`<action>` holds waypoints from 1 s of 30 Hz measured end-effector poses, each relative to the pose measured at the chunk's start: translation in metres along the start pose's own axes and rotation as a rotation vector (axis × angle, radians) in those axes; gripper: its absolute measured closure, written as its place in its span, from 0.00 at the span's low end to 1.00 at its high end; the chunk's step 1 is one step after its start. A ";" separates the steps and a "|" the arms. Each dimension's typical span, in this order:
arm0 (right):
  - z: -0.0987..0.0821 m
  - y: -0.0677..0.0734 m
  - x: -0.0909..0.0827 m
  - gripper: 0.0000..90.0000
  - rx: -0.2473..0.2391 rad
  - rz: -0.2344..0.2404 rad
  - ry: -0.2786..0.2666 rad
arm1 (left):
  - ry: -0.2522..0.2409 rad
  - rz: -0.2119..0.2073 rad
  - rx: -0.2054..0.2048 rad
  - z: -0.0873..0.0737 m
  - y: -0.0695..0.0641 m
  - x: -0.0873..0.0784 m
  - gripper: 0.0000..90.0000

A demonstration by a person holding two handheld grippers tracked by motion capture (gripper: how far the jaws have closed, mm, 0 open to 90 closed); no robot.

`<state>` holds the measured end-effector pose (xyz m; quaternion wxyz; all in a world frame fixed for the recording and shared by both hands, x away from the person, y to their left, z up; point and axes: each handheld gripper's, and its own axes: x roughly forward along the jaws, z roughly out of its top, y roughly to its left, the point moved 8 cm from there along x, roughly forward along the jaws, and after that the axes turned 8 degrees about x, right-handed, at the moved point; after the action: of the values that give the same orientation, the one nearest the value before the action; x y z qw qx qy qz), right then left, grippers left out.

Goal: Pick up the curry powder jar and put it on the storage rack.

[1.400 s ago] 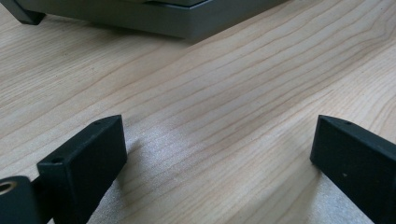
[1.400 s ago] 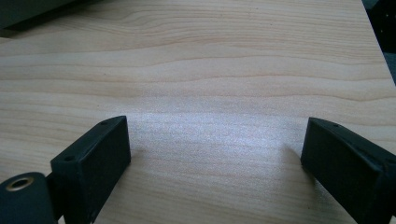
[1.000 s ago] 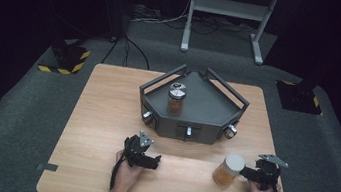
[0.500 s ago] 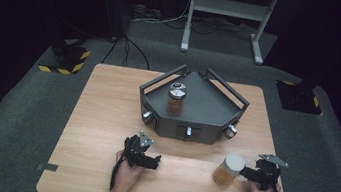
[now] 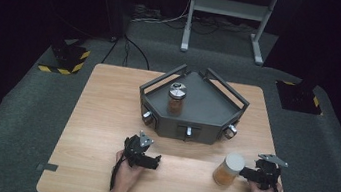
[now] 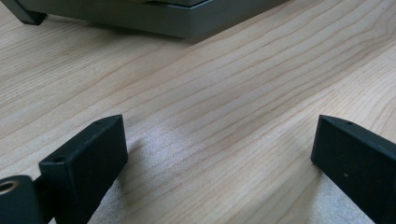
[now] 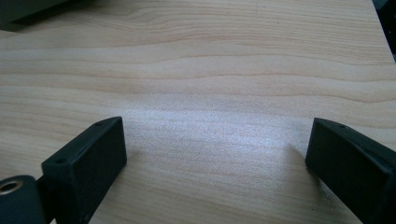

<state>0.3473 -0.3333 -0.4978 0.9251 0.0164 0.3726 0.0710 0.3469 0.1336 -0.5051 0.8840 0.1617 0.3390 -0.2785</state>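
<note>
Where grey carpet ends, wood table (image 5: 105,117), dark rm.

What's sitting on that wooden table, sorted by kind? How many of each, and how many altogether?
Jars with brown contents: 2, one with a silver lid on the tray, one with a white lid on the table
Dark grey tray with handles and knobs: 1
Hand-held claws: 2, left and right, both open with nothing between the jaws
Total: 5
</note>
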 end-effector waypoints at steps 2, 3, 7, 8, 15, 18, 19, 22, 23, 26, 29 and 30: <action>0.000 -0.001 0.000 0.05 -0.005 0.004 0.001 | 0.000 0.000 0.000 0.000 0.000 0.000 0.04; 0.000 -0.001 -0.001 0.05 -0.006 0.007 0.005 | 0.000 0.000 0.000 0.000 0.000 0.000 0.04; -0.001 -0.004 -0.005 0.04 -0.005 0.034 0.004 | 0.000 0.000 0.000 0.000 0.000 0.000 0.04; -0.001 -0.005 -0.008 0.04 -0.010 0.037 0.001 | 0.000 0.000 0.000 0.000 0.000 0.000 0.04; -0.008 -0.012 -0.023 0.04 -0.017 0.058 -0.003 | 0.000 0.000 0.000 0.000 0.000 0.000 0.04; -0.011 -0.015 -0.029 0.04 -0.019 0.070 -0.002 | 0.000 0.000 0.000 0.000 0.000 0.000 0.04; -0.012 -0.016 -0.030 0.04 -0.020 0.073 -0.001 | 0.000 0.000 0.000 0.000 0.000 0.000 0.04; -0.016 -0.018 -0.037 0.04 -0.032 0.091 -0.003 | 0.000 0.000 0.000 0.000 0.000 0.000 0.04; -0.017 -0.018 -0.039 0.04 -0.036 0.098 -0.002 | 0.000 0.000 0.000 0.000 0.000 0.000 0.04; -0.021 -0.018 -0.046 0.04 -0.054 0.120 -0.007 | 0.000 0.000 0.000 0.000 0.000 0.000 0.04; -0.026 -0.018 -0.055 0.04 -0.074 0.163 -0.021 | 0.000 0.000 0.000 0.000 0.000 0.000 0.04; -0.027 -0.018 -0.058 0.04 -0.080 0.176 -0.025 | 0.000 0.000 0.000 0.000 0.000 0.000 0.04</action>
<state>0.2897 -0.3600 -0.4793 0.9198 0.0130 0.3551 0.1666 0.3469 0.1336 -0.5051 0.8841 0.1615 0.3389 -0.2785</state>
